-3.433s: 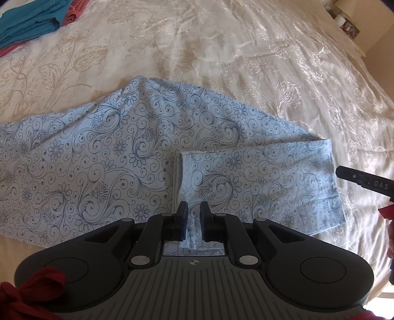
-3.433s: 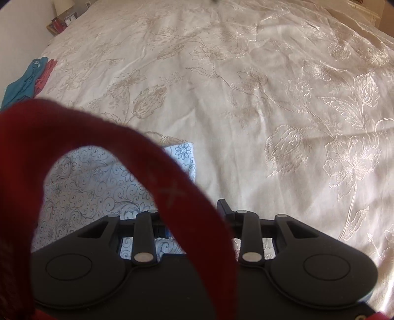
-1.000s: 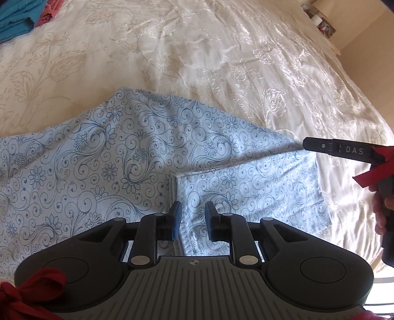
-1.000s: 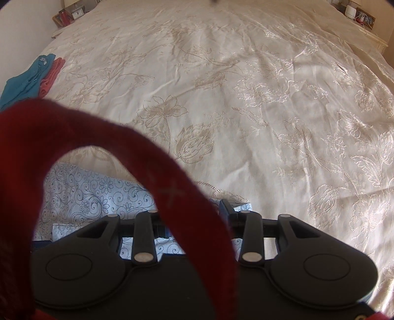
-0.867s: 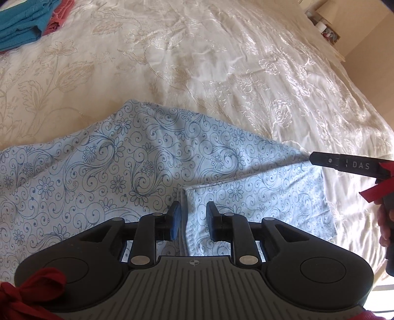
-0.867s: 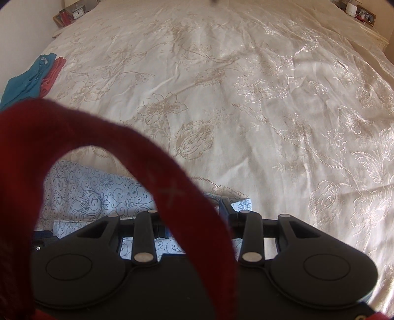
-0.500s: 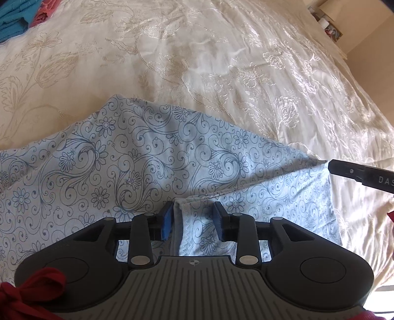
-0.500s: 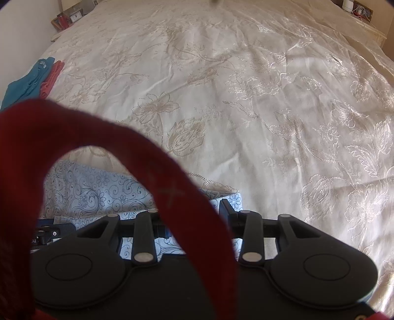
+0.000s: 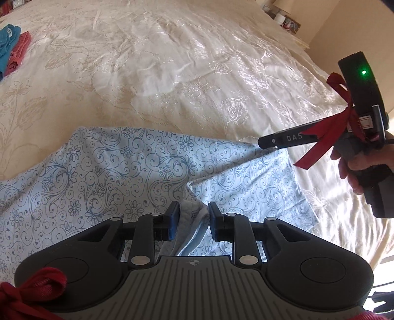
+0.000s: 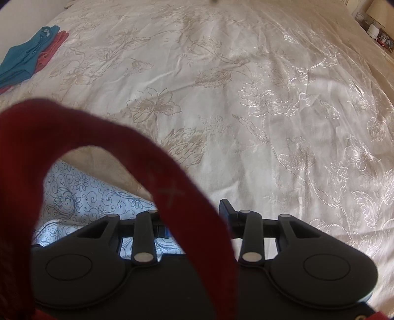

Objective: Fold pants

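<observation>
The pants (image 9: 118, 172) are light blue with a dark floral swirl print and lie on the cream bedspread (image 9: 172, 61), with one end folded over (image 9: 248, 187). My left gripper (image 9: 190, 216) is open; a bunched fold of the fabric sits between its fingers. My right gripper (image 9: 262, 143) shows from the side at the far right corner of the pants; whether it grips the cloth cannot be told. In the right wrist view a red ribbon (image 10: 123, 157) hides most of the right gripper (image 10: 194, 221), and the pants (image 10: 81, 197) show at lower left.
Folded teal and red clothes (image 10: 29, 61) lie at the far left of the bed, also in the left wrist view (image 9: 12, 49). A nightstand with small items (image 9: 285, 19) stands at the far right. The bedspread (image 10: 246, 98) stretches ahead.
My left gripper has opened wider and moved in so that a fold of fabric bunches between its fingers. My right gripper has moved up and in to the pants' far right corner.
</observation>
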Demonstrator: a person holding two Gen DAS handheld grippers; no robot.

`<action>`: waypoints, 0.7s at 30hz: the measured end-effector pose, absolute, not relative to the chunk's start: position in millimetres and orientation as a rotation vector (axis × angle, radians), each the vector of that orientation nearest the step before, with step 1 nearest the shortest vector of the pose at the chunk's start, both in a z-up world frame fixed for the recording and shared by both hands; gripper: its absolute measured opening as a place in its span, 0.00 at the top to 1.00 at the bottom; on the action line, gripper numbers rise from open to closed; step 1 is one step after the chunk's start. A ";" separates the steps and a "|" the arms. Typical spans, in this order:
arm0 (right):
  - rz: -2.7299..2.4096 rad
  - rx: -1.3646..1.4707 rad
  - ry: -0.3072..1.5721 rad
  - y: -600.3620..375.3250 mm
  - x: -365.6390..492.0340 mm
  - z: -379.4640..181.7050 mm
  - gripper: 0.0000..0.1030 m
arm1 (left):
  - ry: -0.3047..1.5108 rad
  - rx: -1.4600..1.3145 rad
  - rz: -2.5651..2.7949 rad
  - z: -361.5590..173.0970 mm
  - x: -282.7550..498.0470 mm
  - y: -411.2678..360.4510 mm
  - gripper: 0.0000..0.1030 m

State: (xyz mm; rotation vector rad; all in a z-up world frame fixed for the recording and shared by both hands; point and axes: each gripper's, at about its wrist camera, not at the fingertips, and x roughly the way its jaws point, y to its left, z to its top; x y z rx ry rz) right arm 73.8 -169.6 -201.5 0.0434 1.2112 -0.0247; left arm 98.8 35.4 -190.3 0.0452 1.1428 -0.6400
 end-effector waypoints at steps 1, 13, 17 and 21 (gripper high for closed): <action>-0.028 0.009 1.236 -168.2 72.9 -206.3 0.55 | 1.139 0.045 -0.633 -189.6 99.0 36.6 0.76; -0.227 0.068 1.155 -209.9 49.9 -192.1 0.51 | 1.166 0.023 -0.545 -195.2 114.8 53.8 0.76; -0.121 0.108 1.110 -182.8 41.6 -174.5 0.51 | 1.190 0.036 -0.465 -200.6 125.7 65.0 0.76; -0.013 0.165 1.104 -151.7 35.6 -167.8 0.51 | 1.172 -0.014 -0.406 -192.7 134.3 87.4 0.76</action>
